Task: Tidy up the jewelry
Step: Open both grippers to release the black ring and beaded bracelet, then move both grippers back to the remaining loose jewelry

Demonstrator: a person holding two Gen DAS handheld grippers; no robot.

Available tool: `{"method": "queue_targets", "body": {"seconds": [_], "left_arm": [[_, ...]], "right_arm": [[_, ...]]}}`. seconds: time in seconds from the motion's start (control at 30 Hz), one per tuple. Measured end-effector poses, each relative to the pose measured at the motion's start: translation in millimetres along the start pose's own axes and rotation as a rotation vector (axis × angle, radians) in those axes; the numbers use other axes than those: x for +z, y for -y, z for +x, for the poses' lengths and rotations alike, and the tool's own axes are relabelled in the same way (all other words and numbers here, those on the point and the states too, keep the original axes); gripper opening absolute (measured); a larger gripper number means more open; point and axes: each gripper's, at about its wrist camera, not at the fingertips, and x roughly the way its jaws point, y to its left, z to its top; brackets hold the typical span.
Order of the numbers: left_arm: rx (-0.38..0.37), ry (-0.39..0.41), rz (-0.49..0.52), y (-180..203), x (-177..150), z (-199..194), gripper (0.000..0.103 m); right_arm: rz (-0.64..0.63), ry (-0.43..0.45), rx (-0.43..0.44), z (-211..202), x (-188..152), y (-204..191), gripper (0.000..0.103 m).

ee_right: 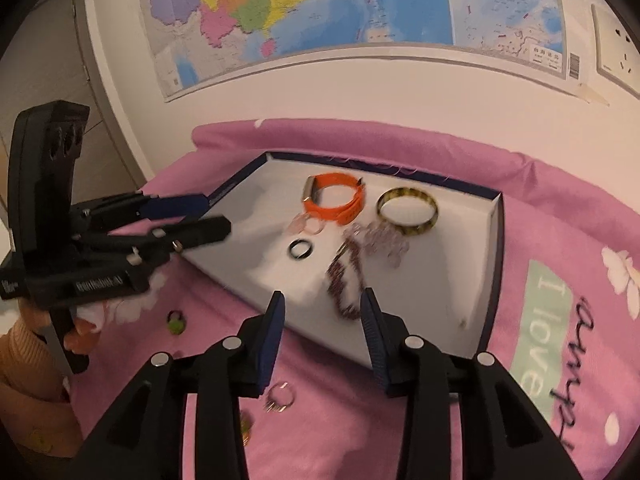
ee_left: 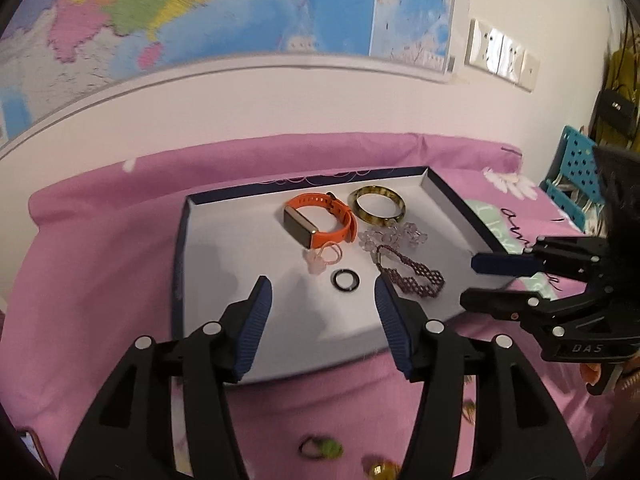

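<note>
A white tray with a dark blue rim point(ee_left: 224, 248) point(ee_right: 460, 280) lies on a pink bedspread. In it are an orange watch point(ee_left: 320, 220) point(ee_right: 334, 198), a yellow-brown bangle point(ee_left: 376, 205) point(ee_right: 408, 210), a clear bead bracelet point(ee_left: 394, 237) point(ee_right: 380, 242), a purple bead bracelet point(ee_left: 416, 274) point(ee_right: 344, 280), a pink ring point(ee_left: 322, 260) point(ee_right: 306, 225) and a black ring point(ee_left: 346, 280) point(ee_right: 301, 249). My left gripper point(ee_left: 322, 308) point(ee_right: 212, 216) is open and empty over the tray's near edge. My right gripper point(ee_right: 322, 320) point(ee_left: 468, 280) is open and empty at the tray's right corner.
On the bedspread in front of the tray lie a green ring point(ee_left: 320, 448) point(ee_right: 176, 322), a gold ring point(ee_left: 380, 470) point(ee_right: 246, 426) and a thin ring point(ee_right: 280, 398). A map hangs on the wall point(ee_left: 200, 20). A blue perforated basket point(ee_left: 576, 176) stands at the right.
</note>
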Motion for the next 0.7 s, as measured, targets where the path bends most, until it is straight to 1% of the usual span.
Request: {"method": "queue_targets", "body": {"seconds": [0.17,0.27,0.37,0.53,0.7], "left_arm": [[0.01,0.013,0.001,-5,-17,-19,0.054],[0.0,0.002,-0.004,-10,-29,-28,0.054],[0.005,-0.01,-0.002,-12,-41,-33,0.054],[-0.017,-0.031,-0.016,-12,-60,-40,0.054],[-0.041,-0.053,-0.015,-8,-78,-46,0.054]], "right_arm": [[-0.024,-0.02,0.0,-6,-18,-14,0.038],[-0.022,-0.032,0.017,-8,-29,-20,0.038],[-0.022,-0.049,0.03,-9,-40,-25,0.038],[-0.021,-0.084,0.044,-7,-56,-31,0.038],[0.001,-0.097,0.057,-7,-66,-33,0.038]]}}
